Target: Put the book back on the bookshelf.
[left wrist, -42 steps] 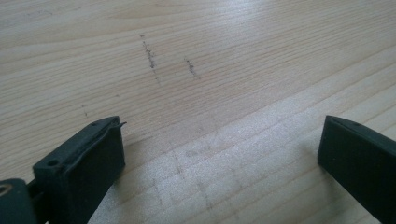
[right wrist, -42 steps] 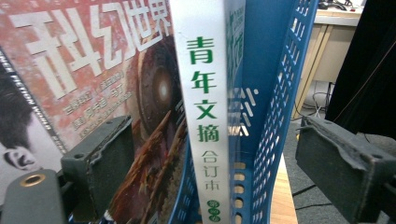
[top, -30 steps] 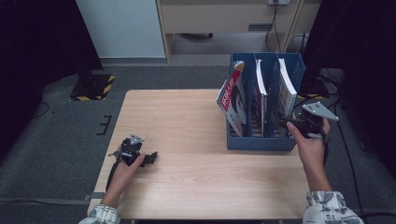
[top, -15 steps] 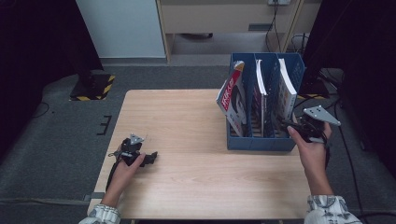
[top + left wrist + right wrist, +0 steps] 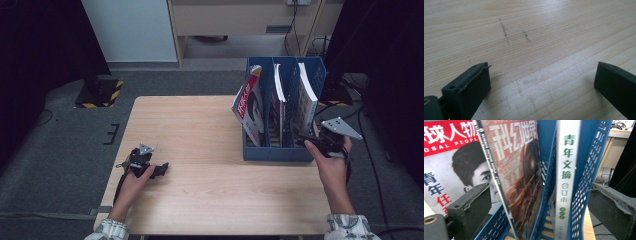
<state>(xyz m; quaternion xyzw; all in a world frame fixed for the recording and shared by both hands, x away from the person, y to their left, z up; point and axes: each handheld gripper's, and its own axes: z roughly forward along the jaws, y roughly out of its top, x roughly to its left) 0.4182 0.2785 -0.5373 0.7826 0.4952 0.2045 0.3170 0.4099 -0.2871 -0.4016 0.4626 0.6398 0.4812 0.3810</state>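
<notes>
White-spined book [image 5: 566,177] between parted jaws

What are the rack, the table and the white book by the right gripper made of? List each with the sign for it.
Rack: looks like moulded blue plastic, semi-gloss, with walls pierced by a regular slot grid.
Table: pale wood or wood veneer, matt, with straight grain lines and a few dark scuffs.
White book: paper, with a smooth printed spine bearing green characters. It stands in the rack ahead of the open right gripper.

Office; magazine file rack [image 5: 280,150]; cabinet [image 5: 240,17]; carpet [image 5: 65,145]
</notes>
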